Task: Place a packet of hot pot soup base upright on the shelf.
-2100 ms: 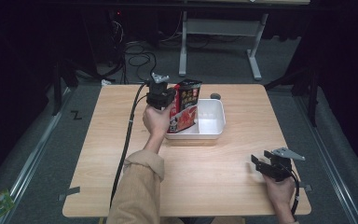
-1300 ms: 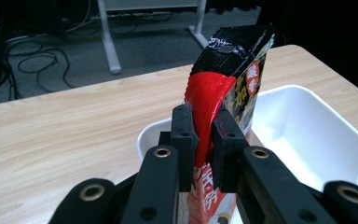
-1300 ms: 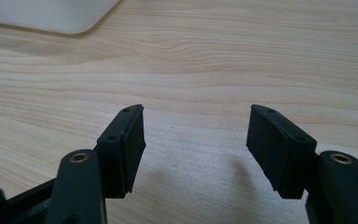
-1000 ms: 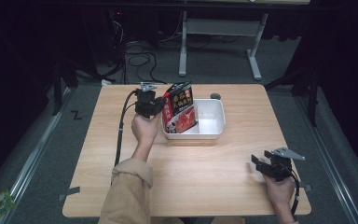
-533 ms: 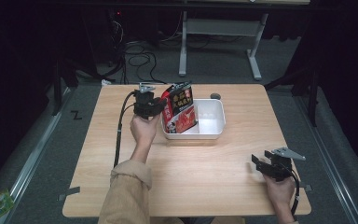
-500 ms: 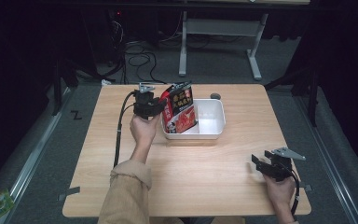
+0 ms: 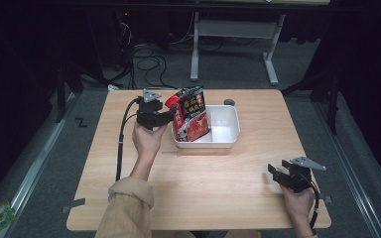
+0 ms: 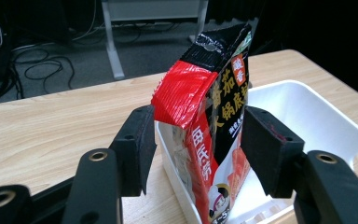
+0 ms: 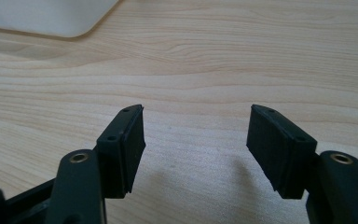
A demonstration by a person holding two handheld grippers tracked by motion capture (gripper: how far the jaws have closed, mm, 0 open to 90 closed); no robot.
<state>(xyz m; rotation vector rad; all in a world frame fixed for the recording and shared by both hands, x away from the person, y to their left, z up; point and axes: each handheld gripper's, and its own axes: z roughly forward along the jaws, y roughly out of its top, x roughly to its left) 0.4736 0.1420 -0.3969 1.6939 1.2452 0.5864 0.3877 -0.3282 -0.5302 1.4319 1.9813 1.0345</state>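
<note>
The left gripper (image 8: 196, 154) has backed off the red pouch (image 8: 214, 135), jaws now spread either side. The left gripper view shows gaps beside both pads; the right gripper (image 9: 196, 149) stays spread over bare table (image 9: 191, 70).

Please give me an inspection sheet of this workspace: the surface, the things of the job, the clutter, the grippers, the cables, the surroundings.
Surface: wooden table, mostly bare.
Job's things: red and black pouch stands tilted in the left end of the white tray.
Clutter: small dark round thing behind the tray.
Grippers: left gripper open, fingers either side of the pouch, gaps visible; right gripper open, low over bare wood.
Cables: black cable trails from the left gripper across the table.
Surroundings: grey floor, floor cables, desk legs beyond.
</note>
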